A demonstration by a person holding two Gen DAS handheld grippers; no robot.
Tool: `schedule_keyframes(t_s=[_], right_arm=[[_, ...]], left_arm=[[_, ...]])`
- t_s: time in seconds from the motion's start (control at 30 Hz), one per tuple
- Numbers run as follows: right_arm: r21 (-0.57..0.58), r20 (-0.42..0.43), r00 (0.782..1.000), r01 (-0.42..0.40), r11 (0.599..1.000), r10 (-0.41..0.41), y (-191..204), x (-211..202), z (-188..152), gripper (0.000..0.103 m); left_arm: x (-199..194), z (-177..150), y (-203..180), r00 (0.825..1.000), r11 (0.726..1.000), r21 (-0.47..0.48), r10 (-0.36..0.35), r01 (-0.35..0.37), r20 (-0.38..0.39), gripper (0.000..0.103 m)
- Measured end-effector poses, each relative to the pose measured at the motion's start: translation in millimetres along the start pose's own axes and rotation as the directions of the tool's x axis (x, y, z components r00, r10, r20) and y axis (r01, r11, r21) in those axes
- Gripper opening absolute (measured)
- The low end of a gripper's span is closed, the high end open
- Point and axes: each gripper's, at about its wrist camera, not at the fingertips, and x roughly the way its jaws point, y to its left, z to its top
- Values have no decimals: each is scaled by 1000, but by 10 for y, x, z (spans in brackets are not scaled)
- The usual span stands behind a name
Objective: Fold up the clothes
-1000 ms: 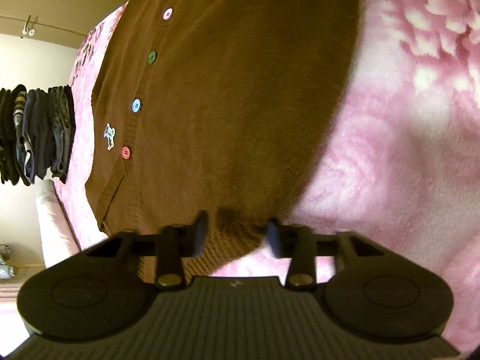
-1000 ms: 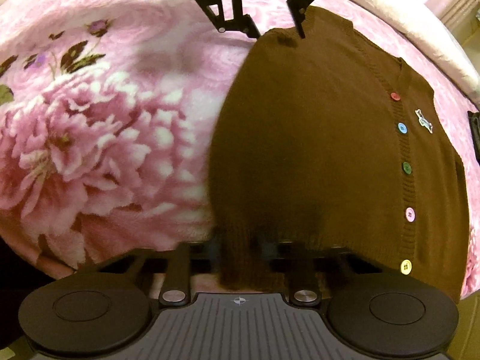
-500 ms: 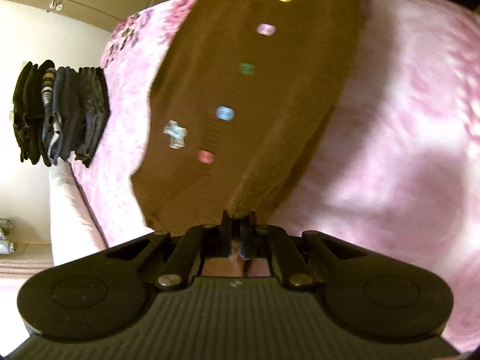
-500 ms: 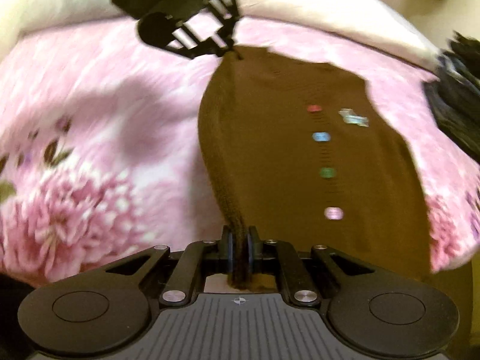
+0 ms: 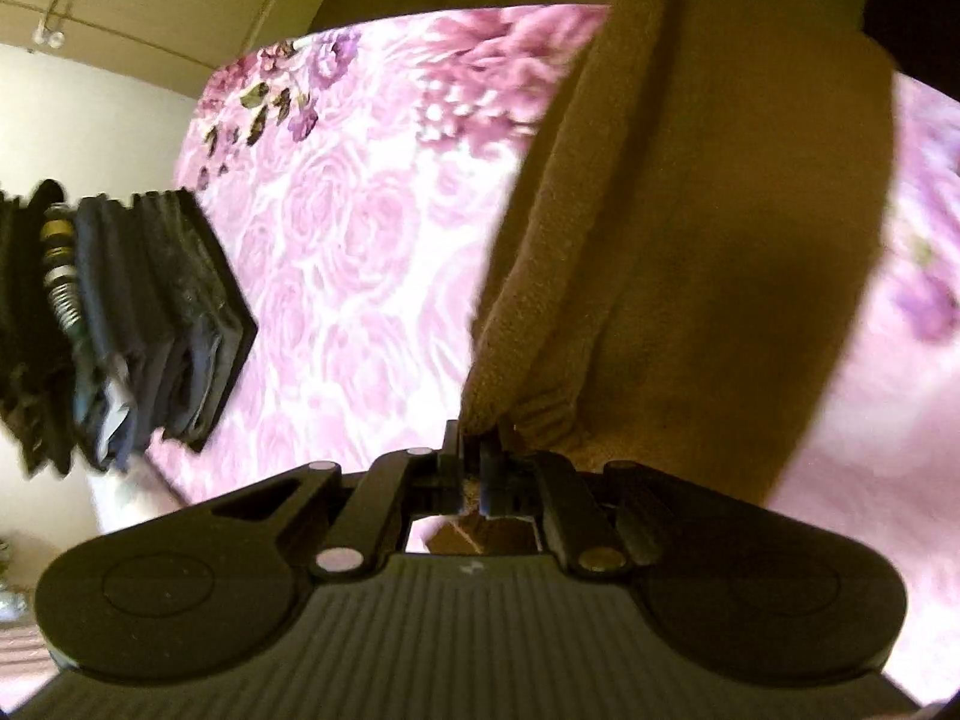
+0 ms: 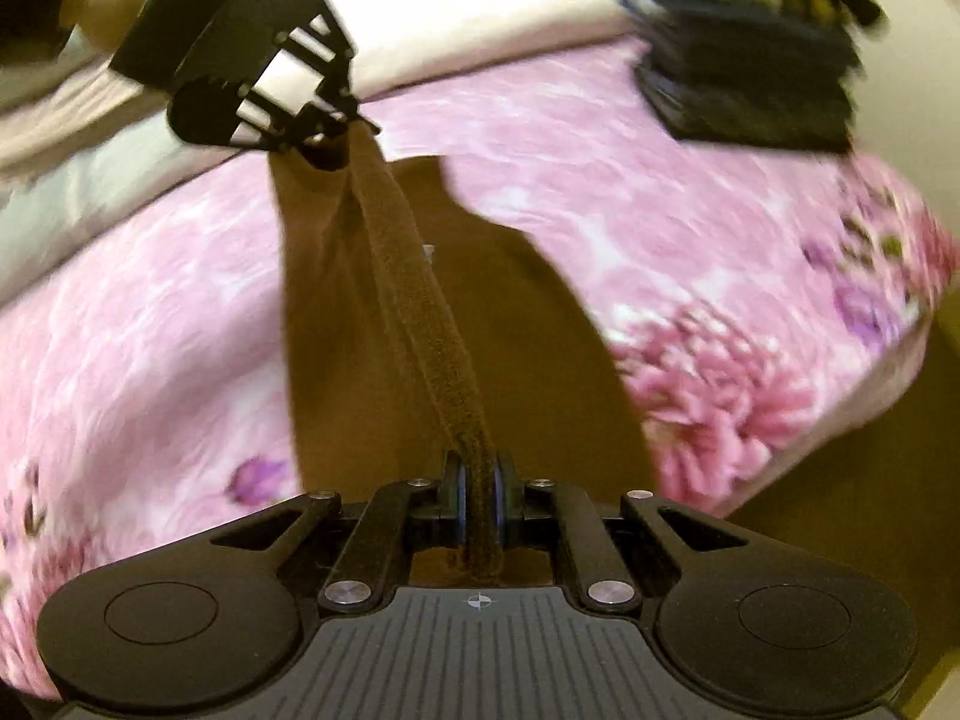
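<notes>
Cardigan (image 6: pixel 480 330) is hanging lifted over the bed (image 6: pixel 690 192), its ribbed edge pulled into a taut band between the two tools. The right tool (image 6: pixel 478 495) is clamping one end of that band; the left tool (image 5: pixel 471 456) is pinching the other end, further off toward the bed's far side. The band's long axis is running straight from one tool to the other, with the loose body drooping below onto the pink cover. A stack (image 6: pixel 750 60) of dark folded clothes is sitting at the far right, well apart. The fold will likely hinge on carrying both ends sideways together.
</notes>
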Motion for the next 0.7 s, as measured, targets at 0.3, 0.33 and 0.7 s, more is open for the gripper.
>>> schedule_keyframes(t_s=[0.3, 0.33, 0.7], right_arm=[[264, -121, 989, -46, 963, 80, -1159, 745, -126, 7], [280, -121, 990, -35, 959, 72, -1195, 761, -140, 7], [349, -82, 995, 82, 933, -57, -1177, 570, -136, 69]], left_arm=[[1225, 362, 249, 989, 989, 40, -142, 143, -40, 6], [1286, 364, 255, 988, 988, 34, -146, 148, -45, 7], [934, -221, 412, 992, 916, -393, -110, 78, -60, 34]])
